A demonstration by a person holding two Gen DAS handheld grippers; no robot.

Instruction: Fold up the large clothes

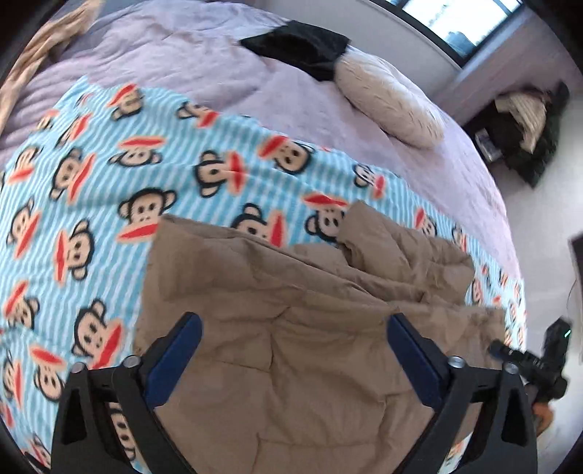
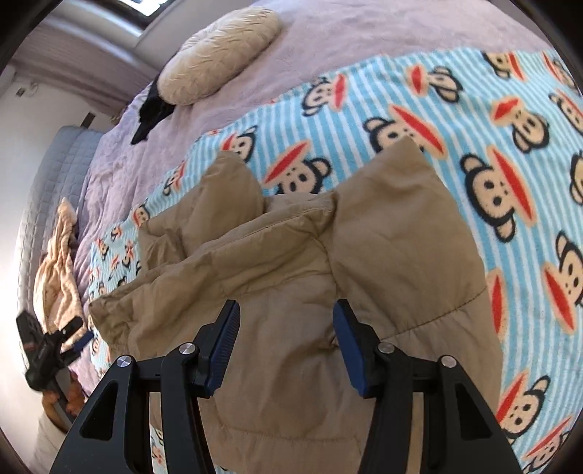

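On bed, jacket (image 1: 291, 328) lies directly under both spread claws: left claw (image 1: 291, 328), right claw (image 2: 286, 321); sleeves point away.

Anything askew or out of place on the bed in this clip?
The tan puffer jacket lies crumpled on the monkey-print blanket, its sleeves bunched rather than flat. A black garment lies loose beside the round cream cushion. Nothing looks damaged.

Daylight enters from the bright, blown-out window (image 1: 462, 22) at the top of both views, lighting the lilac quilted bed (image 1: 204, 54) evenly with soft, faint shadows. Fisheye distortion bends the edges into a dark circular rim. The left view is slightly motion-blurred, smearing the blue-striped monkey-print blanket (image 1: 73, 175); the right view is sharper.
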